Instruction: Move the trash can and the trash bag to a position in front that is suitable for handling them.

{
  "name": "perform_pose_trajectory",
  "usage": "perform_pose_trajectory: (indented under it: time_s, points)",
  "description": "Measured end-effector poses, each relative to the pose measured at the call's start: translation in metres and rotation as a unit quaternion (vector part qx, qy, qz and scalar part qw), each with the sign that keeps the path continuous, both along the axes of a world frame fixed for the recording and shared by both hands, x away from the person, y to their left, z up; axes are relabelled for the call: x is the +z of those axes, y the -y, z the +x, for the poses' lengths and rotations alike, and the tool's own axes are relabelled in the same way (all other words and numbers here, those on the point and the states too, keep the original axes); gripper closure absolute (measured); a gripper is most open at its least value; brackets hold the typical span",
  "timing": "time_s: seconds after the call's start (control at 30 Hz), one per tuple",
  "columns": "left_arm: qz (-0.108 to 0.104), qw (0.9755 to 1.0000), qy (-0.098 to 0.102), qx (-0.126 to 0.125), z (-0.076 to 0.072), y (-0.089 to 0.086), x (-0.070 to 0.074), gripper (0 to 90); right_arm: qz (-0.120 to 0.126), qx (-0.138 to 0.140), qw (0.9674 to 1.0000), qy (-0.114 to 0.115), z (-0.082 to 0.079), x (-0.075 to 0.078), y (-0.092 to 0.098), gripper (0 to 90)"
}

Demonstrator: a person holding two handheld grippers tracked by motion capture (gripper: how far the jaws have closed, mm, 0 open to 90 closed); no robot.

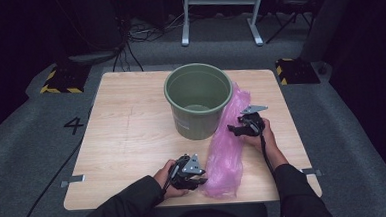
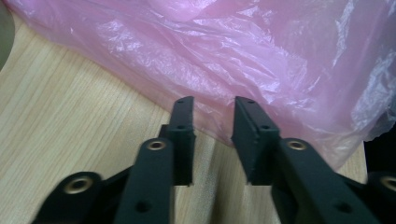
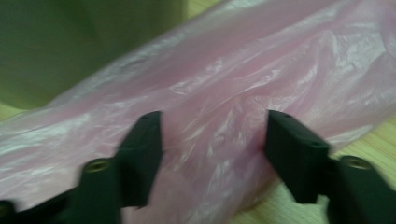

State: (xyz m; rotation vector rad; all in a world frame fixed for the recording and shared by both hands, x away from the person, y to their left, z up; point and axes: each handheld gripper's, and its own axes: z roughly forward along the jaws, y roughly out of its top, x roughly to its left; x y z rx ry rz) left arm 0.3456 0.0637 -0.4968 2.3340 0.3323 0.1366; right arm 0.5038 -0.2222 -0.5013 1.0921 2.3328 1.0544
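As it lies beside the bucket (image 1: 198, 95)
Bag (image 1: 227, 152): thin, limp, slippery; pinch a gathered fold
Left gripper (image 2: 212, 116): jaws apart, at the bag's edge
Right gripper (image 3: 212, 140): jaws straddle a fold, unpinched

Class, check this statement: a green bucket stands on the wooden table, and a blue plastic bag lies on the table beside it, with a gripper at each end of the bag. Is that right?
Not quite. The plastic bag is pink, not blue, as the high view shows. The rest holds: the green bucket stands on the wooden table, the bag lies beside it, and the left gripper and right gripper are at its two ends.
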Motion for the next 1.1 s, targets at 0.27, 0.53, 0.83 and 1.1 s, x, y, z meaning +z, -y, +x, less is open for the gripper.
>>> perform_pose_trajectory:
  time_s: [0.27, 0.53, 0.83, 1.1]
  points:
    - [0.004, 0.9965, 0.032, 0.077, 0.005, -0.016, 0.012, 22.1, 0.004, 0.019, 0.9998, 0.01, -0.005, 0.0, -0.004, 75.6]
    - [-0.021, 0.9857, 0.063, 0.155, 0.013, -0.067, 0.03, 20.6, 0.005, 0.02, 0.9997, 0.016, -0.008, 0.0, -0.003, 84.5]
    - [0.01, 0.9764, 0.04, 0.212, 0.028, -0.133, 0.014, 21.0, 0.02, 0.021, 0.999, 0.033, -0.014, 0.007, 0.003, 86.1]
    - [0.018, 0.9685, -0.001, 0.248, 0.04, -0.153, 0.0, 20.6, 0.033, 0.032, 0.9972, 0.058, -0.019, 0.018, 0.005, 86.7]
